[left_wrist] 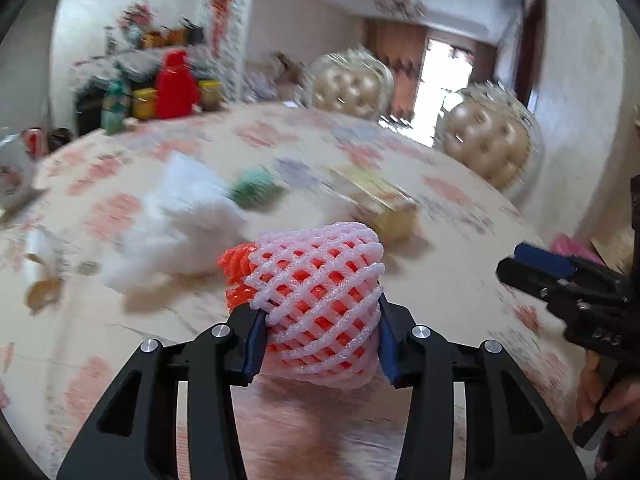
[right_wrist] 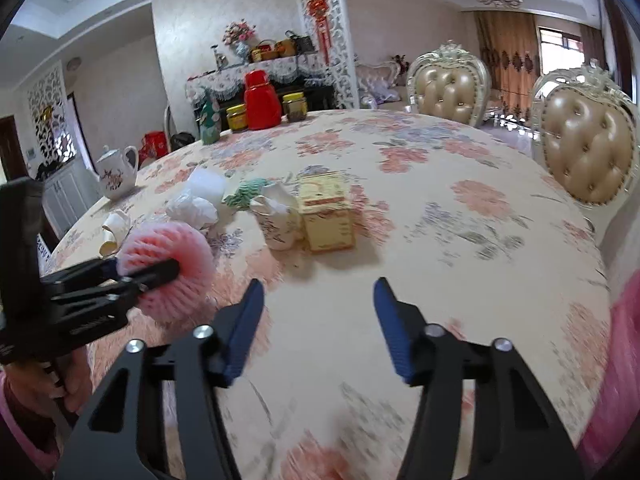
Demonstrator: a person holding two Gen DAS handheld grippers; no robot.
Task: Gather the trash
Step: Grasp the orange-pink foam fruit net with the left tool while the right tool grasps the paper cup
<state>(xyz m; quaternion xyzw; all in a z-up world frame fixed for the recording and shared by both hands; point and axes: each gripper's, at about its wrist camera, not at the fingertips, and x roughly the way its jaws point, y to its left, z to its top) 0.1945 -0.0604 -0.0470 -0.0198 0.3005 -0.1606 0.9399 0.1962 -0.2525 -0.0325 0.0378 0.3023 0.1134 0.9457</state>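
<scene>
Between the left tongs (left_wrist: 320, 344), clamped by both blue pads above the table (right_wrist: 460, 280), sits the foam fruit net (left_wrist: 316, 300); its long axis runs away from the camera, orange end leftward. Soft foam could squash and slip free. Right of the net, the right tongs (right_wrist: 320, 320) stand apart, empty.

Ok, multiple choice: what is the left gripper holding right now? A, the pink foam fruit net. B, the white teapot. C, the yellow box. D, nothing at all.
A: the left gripper has its blue pads pressed on either side of the pink foam fruit net, while the yellow box and the white teapot sit untouched on the table.
</scene>
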